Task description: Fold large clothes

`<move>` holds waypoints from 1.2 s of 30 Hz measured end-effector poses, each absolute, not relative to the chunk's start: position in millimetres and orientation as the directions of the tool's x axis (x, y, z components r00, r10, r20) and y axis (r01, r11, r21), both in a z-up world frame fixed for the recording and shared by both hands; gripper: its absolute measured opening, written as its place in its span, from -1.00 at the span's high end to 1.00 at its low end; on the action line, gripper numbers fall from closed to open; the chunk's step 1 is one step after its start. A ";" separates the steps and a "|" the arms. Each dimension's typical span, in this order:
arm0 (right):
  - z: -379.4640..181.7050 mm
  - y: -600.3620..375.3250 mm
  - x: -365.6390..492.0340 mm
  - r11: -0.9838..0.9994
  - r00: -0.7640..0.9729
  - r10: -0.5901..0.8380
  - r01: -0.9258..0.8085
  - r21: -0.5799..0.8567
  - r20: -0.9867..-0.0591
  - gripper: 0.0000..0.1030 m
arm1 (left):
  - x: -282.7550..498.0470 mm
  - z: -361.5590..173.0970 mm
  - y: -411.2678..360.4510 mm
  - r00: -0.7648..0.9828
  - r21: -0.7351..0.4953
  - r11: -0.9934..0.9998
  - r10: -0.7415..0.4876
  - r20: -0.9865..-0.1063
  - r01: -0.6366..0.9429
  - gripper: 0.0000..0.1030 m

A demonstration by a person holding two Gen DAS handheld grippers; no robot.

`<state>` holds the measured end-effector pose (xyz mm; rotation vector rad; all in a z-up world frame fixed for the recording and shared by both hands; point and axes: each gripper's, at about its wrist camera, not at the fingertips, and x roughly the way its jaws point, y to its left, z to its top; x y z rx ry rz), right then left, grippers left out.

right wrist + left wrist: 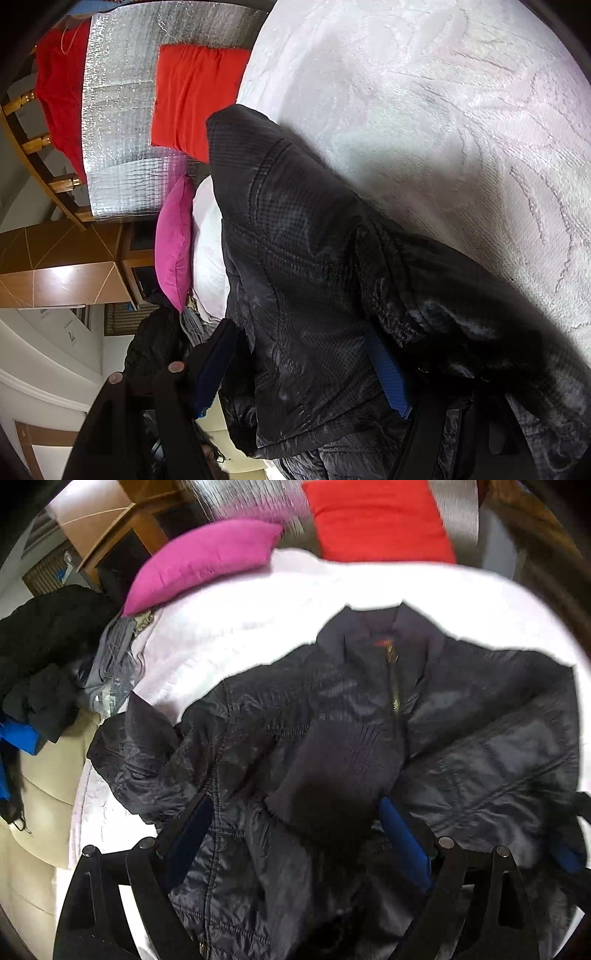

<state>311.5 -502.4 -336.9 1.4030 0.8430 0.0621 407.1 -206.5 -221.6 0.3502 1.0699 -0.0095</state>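
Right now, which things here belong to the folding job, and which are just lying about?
In the job:
dark jacket
left gripper
right gripper
white bedspread

Lying about:
pink cushion
red cushion
black clothes pile

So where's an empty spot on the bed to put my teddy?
The white bedspread is bare between the dark jacket's collar and the pink pillow and red pillow. The right wrist view shows more bare bedspread beside the jacket. The clothes pile crowds the edge by the pink pillow.
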 end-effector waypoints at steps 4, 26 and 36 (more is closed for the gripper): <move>-337.4 -502.0 311.6 0.219 0.712 0.513 0.432 0.875 -0.480 -0.44 | 413.0 -226.3 -191.2 0.445 0.181 0.966 0.083 -0.891 0.183 0.26; -247.2 -511.5 302.3 0.669 0.780 0.120 0.393 0.631 -0.614 -0.49 | 351.9 -200.6 18.8 0.452 -0.200 0.974 -0.227 -0.862 0.107 -0.45; -264.5 -539.5 321.3 0.663 0.751 0.118 0.428 0.614 -0.650 -0.49 | 365.7 -229.6 -9.3 0.419 -0.183 0.973 -0.227 -0.879 0.142 0.04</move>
